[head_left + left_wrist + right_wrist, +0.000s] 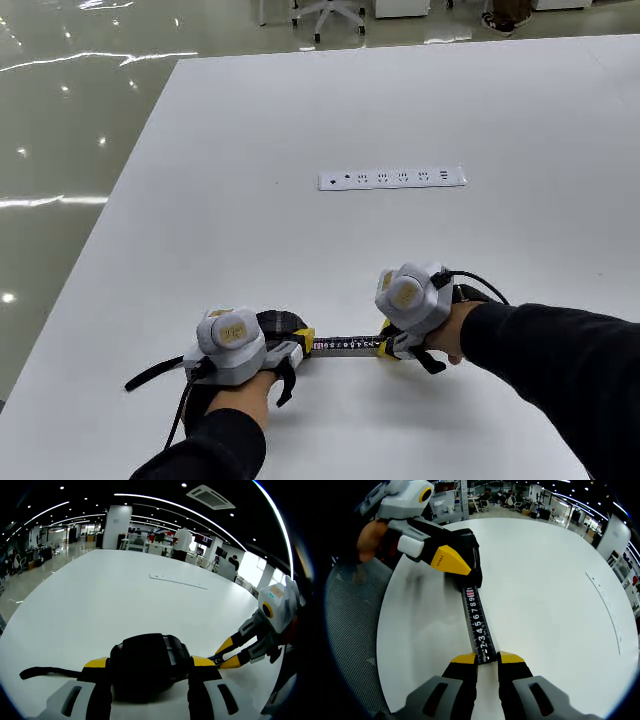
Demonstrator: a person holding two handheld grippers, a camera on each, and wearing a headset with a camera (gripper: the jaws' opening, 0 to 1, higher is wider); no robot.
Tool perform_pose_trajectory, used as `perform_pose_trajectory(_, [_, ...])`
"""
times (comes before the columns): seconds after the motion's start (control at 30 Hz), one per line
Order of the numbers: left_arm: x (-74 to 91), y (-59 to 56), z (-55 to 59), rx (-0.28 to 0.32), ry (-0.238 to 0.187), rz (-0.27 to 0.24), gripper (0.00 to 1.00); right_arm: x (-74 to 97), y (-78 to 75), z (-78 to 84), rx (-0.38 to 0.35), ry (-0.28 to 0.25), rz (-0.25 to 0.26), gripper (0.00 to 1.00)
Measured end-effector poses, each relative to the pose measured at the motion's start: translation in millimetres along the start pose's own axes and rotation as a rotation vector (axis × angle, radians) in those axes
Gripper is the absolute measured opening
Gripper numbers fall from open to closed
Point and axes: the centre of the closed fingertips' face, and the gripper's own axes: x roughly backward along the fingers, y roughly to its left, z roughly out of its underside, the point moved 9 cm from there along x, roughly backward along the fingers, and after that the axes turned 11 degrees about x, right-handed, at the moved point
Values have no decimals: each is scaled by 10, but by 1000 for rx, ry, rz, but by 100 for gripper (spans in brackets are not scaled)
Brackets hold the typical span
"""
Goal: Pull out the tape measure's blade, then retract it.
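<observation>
The left gripper [150, 664] was closed around the black tape measure [149, 647]; the right gripper [487, 659] pinched the end of its blade [475, 617].

This is a large open office hall. A wide white table [300, 120] with a power strip [392, 179] stands on a shiny floor [70, 120], with a swivel chair [328, 14] behind it. The ceiling has light strips [150, 499] and an air vent [210, 497]. People [182, 540] stand far behind.
</observation>
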Motion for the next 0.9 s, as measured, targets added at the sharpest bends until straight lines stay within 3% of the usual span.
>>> perform_pose_trajectory(0.9, [-20, 36, -8, 26, 18, 24, 57, -109, 0, -127, 9, -24, -5, 11])
